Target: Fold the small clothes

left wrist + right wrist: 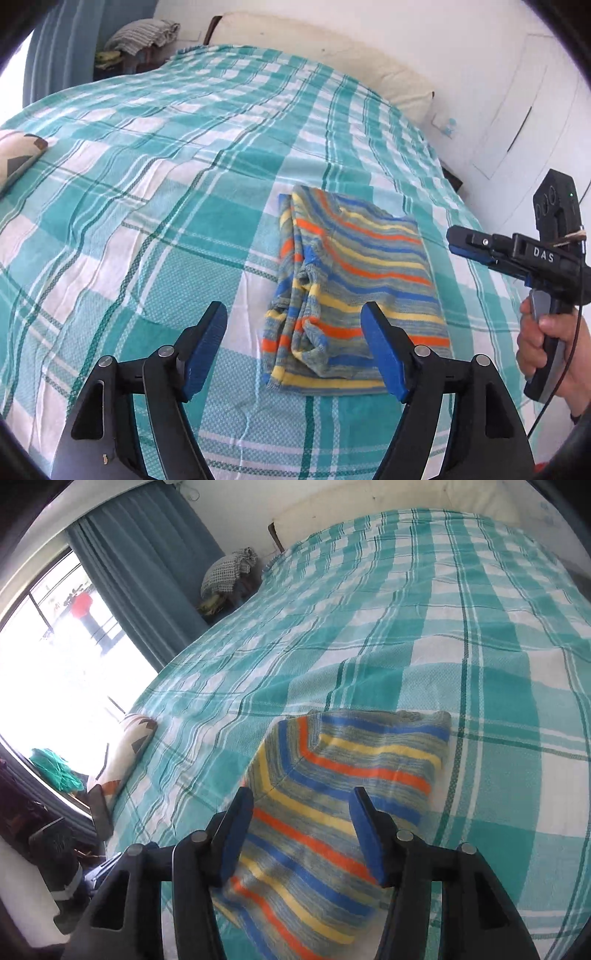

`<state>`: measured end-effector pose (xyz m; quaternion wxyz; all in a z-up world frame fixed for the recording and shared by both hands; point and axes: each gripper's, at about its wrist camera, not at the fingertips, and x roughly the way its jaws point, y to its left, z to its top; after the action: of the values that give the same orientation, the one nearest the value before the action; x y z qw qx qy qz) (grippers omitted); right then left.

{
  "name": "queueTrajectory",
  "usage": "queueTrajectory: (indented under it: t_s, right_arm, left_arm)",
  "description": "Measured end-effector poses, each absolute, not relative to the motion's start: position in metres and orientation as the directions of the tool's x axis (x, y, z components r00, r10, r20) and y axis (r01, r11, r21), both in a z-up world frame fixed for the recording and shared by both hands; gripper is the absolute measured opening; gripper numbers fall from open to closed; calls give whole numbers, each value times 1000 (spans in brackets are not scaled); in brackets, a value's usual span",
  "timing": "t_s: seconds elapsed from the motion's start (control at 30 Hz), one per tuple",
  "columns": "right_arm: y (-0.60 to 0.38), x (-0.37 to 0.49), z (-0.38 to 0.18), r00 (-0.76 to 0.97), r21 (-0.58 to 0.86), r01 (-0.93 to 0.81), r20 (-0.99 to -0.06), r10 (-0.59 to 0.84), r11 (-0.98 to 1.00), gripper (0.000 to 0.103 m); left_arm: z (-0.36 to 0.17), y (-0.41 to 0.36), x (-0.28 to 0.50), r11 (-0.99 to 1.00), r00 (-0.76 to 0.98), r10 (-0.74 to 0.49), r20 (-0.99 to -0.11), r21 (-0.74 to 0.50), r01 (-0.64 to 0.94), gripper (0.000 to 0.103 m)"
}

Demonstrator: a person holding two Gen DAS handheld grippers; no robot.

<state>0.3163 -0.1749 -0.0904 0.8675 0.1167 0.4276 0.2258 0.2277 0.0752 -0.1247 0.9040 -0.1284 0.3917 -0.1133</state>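
A teal-and-white plaid bedspread [155, 177] covers the bed. A cream pillow [332, 62] lies along its far edge by the white wall [480, 74]. A patterned cushion [122, 760] rests at its left edge, near the blue curtain [147, 572] and bright window [55, 657]. Beyond the far left corner sits a heap of checked cloth [229, 572].

One folded striped garment [354, 280], two tools, left tool [294, 325], right tool [301, 814], one checked bedspread [184, 166], two pillows
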Motion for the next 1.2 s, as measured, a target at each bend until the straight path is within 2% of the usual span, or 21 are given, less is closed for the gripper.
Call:
queueTrajectory:
  t_s: [0.07, 0.13, 0.17, 0.23, 0.3, 0.33, 0.37, 0.4, 0.43, 0.47, 0.5, 0.53, 0.63, 0.73, 0.8, 0.83, 0.87, 0.9, 0.93, 0.97, 1.2]
  right_arm:
    - [-169, 295, -98, 490, 373, -337, -715, 500, 864, 43]
    - [-155, 276, -121, 422, 378, -384, -740, 524, 843, 36]
    - [-149, 266, -139, 393, 366, -384, -766, 509, 848, 36]
    - [-140, 247, -181, 331, 322, -367, -832, 446, 873, 34]
    - [-138, 225, -182, 393, 267, -392, -816, 423, 880, 36]
    - [-141, 219, -176, 407, 271, -394, -805, 431, 878, 42]
    - [-148, 216, -168, 414, 309, -377, -787, 458, 873, 49]
    - [-159, 215, -160, 437, 348, -359, -757, 486, 866, 64]
    - [-171, 214, -148, 484, 371, -341, -718, 500, 864, 74]
    - [-183, 216, -139, 534, 377, -323, -685, 496, 868, 77]
    - [-195, 221, -131, 578, 383, -298, -656, 485, 874, 81]
    - [-206, 230, -127, 599, 399, -275, -641, 480, 875, 81]
    - [-233, 271, -133, 602, 462, -172, -650, 464, 870, 81]
    - [-245, 314, -156, 561, 561, -69, -662, 498, 825, 81]
    - [-235, 335, -180, 507, 630, -38, -657, 558, 776, 77]
    - [-224, 342, -193, 469, 649, -25, -664, 582, 761, 67]
    - [-212, 345, -200, 448, 628, -31, -687, 573, 777, 59]
    - [-200, 346, -201, 447, 562, -44, -728, 519, 826, 38]
    - [-187, 346, -196, 452, 488, -62, -764, 460, 871, 27]
    - [-180, 343, -188, 466, 459, -68, -771, 435, 886, 24]
    - [-175, 303, -79, 600, 411, -209, -663, 448, 888, 22]
  left_arm:
    - [-132, 62, 239, 954, 664, -274, -696, -284, 96, 73]
    - [-153, 50, 256, 982, 604, -176, -777, -179, 55, 33]
    - [-169, 48, 263, 991, 548, -131, -826, -129, 42, 2]
    - [-186, 56, 263, 994, 513, -105, -852, -102, 35, 6]
    - [-174, 65, 253, 990, 516, -139, -845, -122, 67, 7]
    - [-165, 71, 247, 987, 529, -159, -834, -142, 73, 8]
    - [-154, 78, 243, 980, 551, -196, -811, -181, 83, 20]
    - [-143, 84, 242, 969, 574, -240, -783, -225, 99, 48]
    - [-131, 88, 244, 956, 603, -282, -746, -270, 113, 64]
    - [-121, 91, 246, 946, 640, -306, -705, -300, 122, 85]
    - [-113, 91, 253, 943, 666, -312, -677, -308, 128, 95]
    - [-110, 87, 264, 944, 672, -309, -673, -303, 131, 96]
    - [-132, 68, 311, 955, 587, -291, -755, -264, 133, 96]
    - [-175, 43, 347, 959, 419, -280, -864, -239, 150, 95]
    - [-186, 30, 351, 967, 418, -247, -874, -190, 172, 93]
    - [-185, 25, 350, 964, 433, -253, -865, -186, 190, 85]
    - [-184, 21, 350, 954, 422, -285, -861, -210, 215, 41]
    - [-181, 18, 351, 944, 396, -316, -862, -245, 220, 19]
    - [-172, 15, 349, 951, 413, -297, -861, -229, 207, 18]
    - [-160, 13, 345, 950, 436, -300, -849, -222, 220, 17]
    - [-62, 17, 301, 906, 542, -415, -731, -275, 322, 18]
